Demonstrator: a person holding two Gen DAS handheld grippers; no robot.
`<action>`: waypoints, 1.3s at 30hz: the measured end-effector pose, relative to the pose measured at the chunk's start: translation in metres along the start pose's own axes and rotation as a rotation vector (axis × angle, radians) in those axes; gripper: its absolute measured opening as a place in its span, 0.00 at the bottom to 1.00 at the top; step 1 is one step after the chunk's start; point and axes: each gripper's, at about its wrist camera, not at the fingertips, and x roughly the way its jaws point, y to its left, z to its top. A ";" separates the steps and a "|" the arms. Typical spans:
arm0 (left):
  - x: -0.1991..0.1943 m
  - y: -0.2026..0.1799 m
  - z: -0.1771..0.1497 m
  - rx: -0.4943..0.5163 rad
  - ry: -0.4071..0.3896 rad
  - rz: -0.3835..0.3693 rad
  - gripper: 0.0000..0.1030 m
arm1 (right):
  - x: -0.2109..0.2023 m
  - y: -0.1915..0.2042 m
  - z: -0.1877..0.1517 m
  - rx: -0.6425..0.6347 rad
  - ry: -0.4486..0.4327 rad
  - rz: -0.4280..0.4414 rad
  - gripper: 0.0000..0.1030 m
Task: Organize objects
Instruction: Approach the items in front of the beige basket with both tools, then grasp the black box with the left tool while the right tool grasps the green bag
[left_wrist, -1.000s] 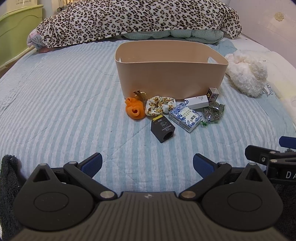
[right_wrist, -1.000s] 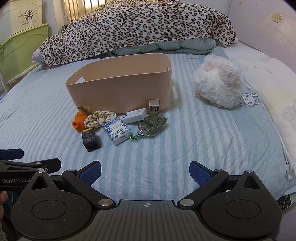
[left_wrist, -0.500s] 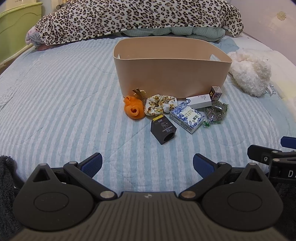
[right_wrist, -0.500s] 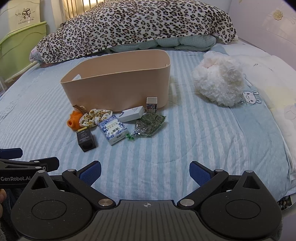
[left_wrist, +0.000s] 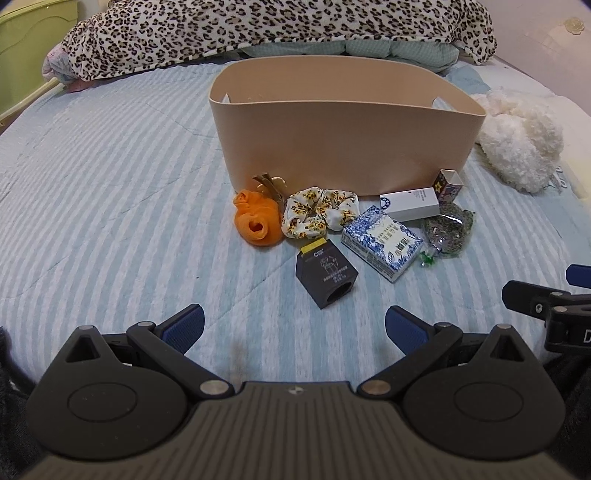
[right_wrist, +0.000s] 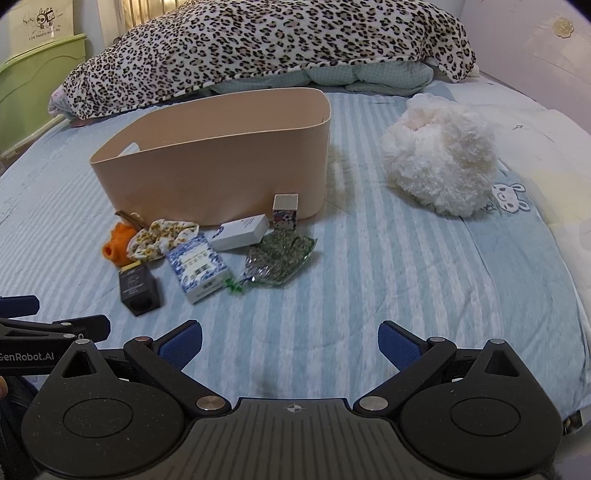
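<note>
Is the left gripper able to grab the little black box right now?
Probably yes. The left gripper is open, and the black box lies just ahead on the bedspread with nothing between them.

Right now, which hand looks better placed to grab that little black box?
Probably the left. The left gripper is open with the black box just ahead, nearly centred. From the right gripper, the box lies off to the left.

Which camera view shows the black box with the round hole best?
The left wrist view: the black box lies near the centre, its hole and printed top plain. In the right wrist view it sits far left, smaller and angled.
</note>
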 end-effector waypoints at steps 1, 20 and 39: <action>0.004 0.000 0.002 -0.002 0.003 0.000 1.00 | 0.007 -0.002 0.003 0.001 -0.003 0.003 1.00; 0.088 -0.005 0.023 -0.053 0.096 0.061 1.00 | 0.102 -0.005 0.038 0.024 0.013 0.021 0.94; 0.065 -0.008 0.011 0.002 0.005 0.047 0.33 | 0.096 -0.002 0.023 0.036 -0.012 0.025 0.40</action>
